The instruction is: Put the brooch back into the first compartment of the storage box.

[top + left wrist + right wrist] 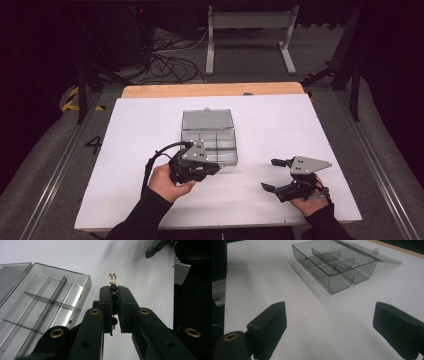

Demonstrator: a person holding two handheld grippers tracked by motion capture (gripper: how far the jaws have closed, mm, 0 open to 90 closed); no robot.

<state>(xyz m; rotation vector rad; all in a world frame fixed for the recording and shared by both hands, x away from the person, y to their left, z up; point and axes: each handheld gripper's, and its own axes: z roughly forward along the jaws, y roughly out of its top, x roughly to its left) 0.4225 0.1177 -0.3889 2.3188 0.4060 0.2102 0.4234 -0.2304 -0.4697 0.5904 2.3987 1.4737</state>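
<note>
White sheeting covers the surface [280, 125], with a strip of bare wood along its far edge and a dark floor with cables and a metal stand beyond. Near the middle of the sheet sits a clear plastic box [209, 142], its lid [207, 119] folded back flat on the far side and its inside split by thin walls into several compartments, all bare in the two claw views.

The left claw [212, 167] is held by a hand [167, 182] just at the near edge of the box. Its jaws are clenched on a small string of black beads [114, 296] with a copper-coloured wire loop standing out past the tips. In the left claw view the beads run along the narrow gap between the two pads, lifted above the white sheet and just beside the box's near right corner, outside its compartments.

The right claw [274, 175] is well apart from the box, toward the near right part of the surface, gripped by the other hand [310, 200]. Its jaws stand wide and released, with only white sheet between them in the right claw view, and the box lies farther off ahead of them.
</note>
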